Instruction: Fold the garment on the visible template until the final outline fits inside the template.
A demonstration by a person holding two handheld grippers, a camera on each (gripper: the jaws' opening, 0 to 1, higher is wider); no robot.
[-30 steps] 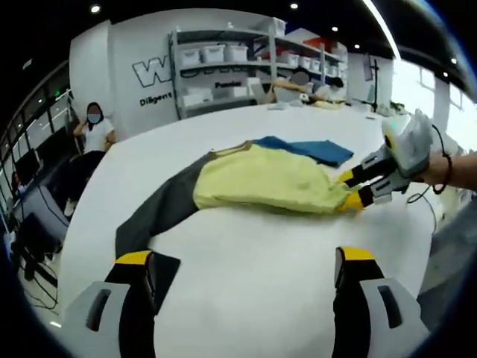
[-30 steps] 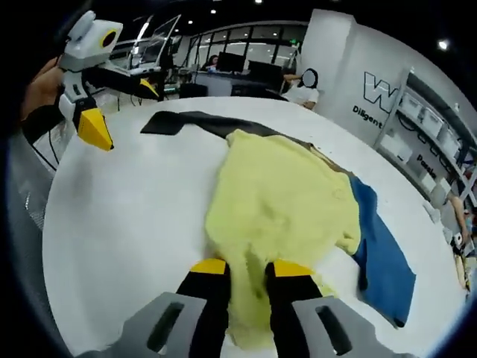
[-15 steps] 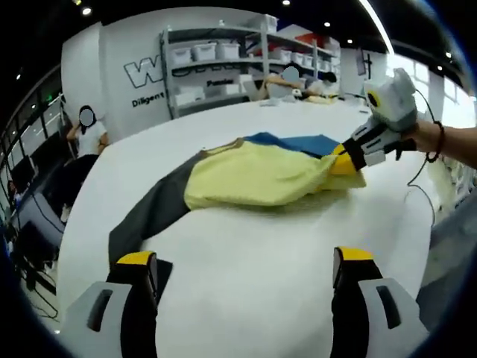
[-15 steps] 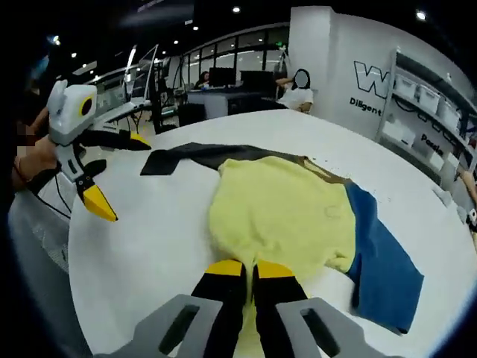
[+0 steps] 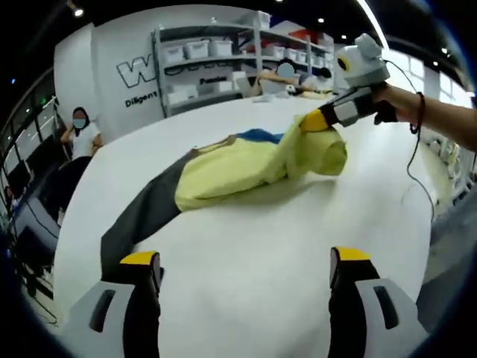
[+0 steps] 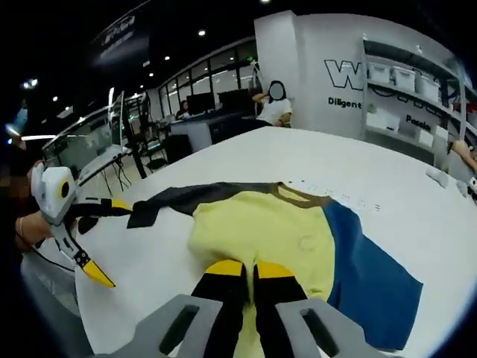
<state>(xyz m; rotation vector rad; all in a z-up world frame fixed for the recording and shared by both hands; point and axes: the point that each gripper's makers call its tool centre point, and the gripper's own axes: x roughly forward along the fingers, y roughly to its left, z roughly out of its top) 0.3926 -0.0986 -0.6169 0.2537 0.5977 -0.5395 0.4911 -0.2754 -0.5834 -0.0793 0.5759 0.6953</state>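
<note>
A: Where is the garment point(image 5: 246, 168)?

B: Lying on the white bench point(image 5: 246, 253), near the middle of the left gripper view. Yellow body, with one dark grey sleeve point(image 5: 138, 216) stretched toward 8 o'clock. In the right gripper view, same yellow body point(image 6: 261, 231) just above the tongs, dark sleeve point(image 6: 186, 200) running toward 10 o'clock.

A: And the template?

B: Blue template point(image 6: 369, 287) flat on the bench, partly under the garment, spread toward 4 o'clock in the right gripper view. In the left gripper view, just a small blue strip point(image 5: 257, 136) above the yellow cloth, at about 12 o'clock from it.

A: State of the right tongs point(image 6: 240, 270)?

B: Pressed narrow, nearly touching, with yellow cloth pinched between the yellow-tipped jaws at 6 o'clock. From the left gripper view, seen at 2 o'clock point(image 5: 313, 121), held by a hand point(image 5: 387, 108), lifting one end of the garment off the bench so that the cloth hangs in a fold below.

A: And the left tongs point(image 5: 242, 261)?

B: Wide apart, nothing between the jaws, above bare bench at 6 o'clock. In the right gripper view, visible at 8 o'clock point(image 6: 97, 242), also spread, one tip close to the end of the dark sleeve; touching or not, cannot tell.

A: Anything behind?

B: Shelves with white boxes point(image 5: 209, 71) along the wall at 12 o'clock in the left gripper view, and a seated person point(image 5: 78, 138) at 10 o'clock.
</note>
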